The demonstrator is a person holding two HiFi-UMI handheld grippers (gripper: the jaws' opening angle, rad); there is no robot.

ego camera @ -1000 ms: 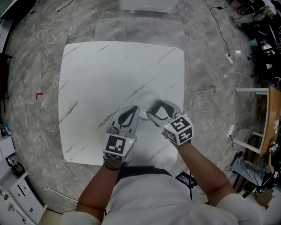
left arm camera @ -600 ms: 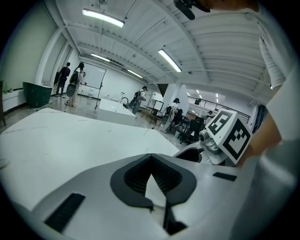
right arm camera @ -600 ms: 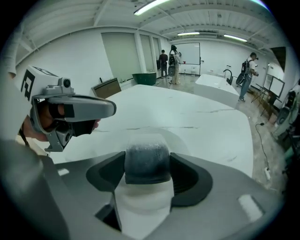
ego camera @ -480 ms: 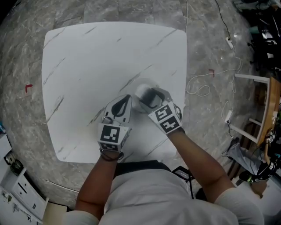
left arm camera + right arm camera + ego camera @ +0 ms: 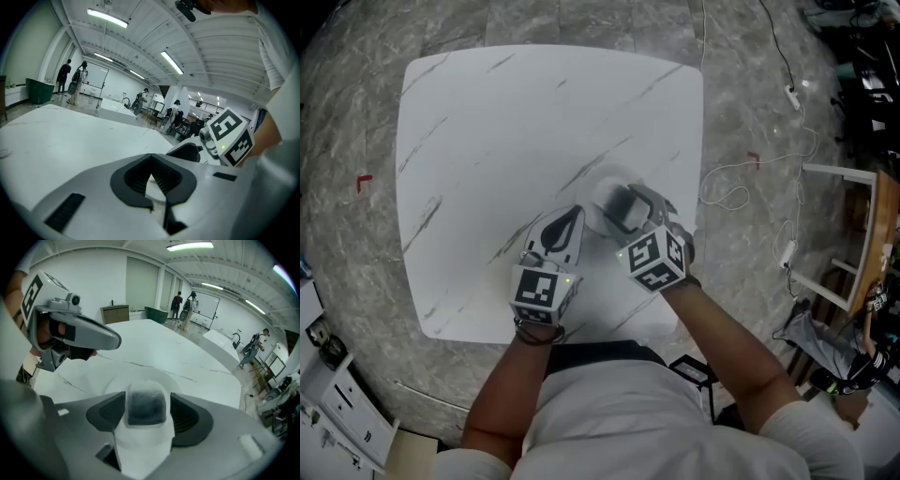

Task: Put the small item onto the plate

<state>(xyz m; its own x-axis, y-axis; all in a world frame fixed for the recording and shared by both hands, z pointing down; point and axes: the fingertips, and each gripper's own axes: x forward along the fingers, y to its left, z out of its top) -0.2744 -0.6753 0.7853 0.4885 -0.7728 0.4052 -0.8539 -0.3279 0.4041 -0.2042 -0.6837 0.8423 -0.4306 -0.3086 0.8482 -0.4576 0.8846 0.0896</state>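
Observation:
A white marble-patterned table (image 5: pixel 487 122) carries a shallow white plate (image 5: pixel 602 178), faint against the top. My right gripper (image 5: pixel 617 208) is shut on the small item (image 5: pixel 146 404), a dark, frosted-looking lump in white wrapping. It hangs just over the plate's (image 5: pixel 110 383) near side. Whether the item touches the plate cannot be told. My left gripper (image 5: pixel 565 225) rests to the left of the plate with its jaws shut and nothing between them (image 5: pixel 151 161). It also appears at the left of the right gripper view (image 5: pixel 79 333).
Beyond the table's right edge, white cables (image 5: pixel 727 192) trail over the grey stone floor. A wooden-framed stand (image 5: pixel 853 244) is at the far right. In the gripper views, people stand far off (image 5: pixel 183 305) in the hall behind the table.
The right gripper has moved forward and left with the item, from the plate's near-right side to over the plate. The left gripper has stayed beside it, shut.

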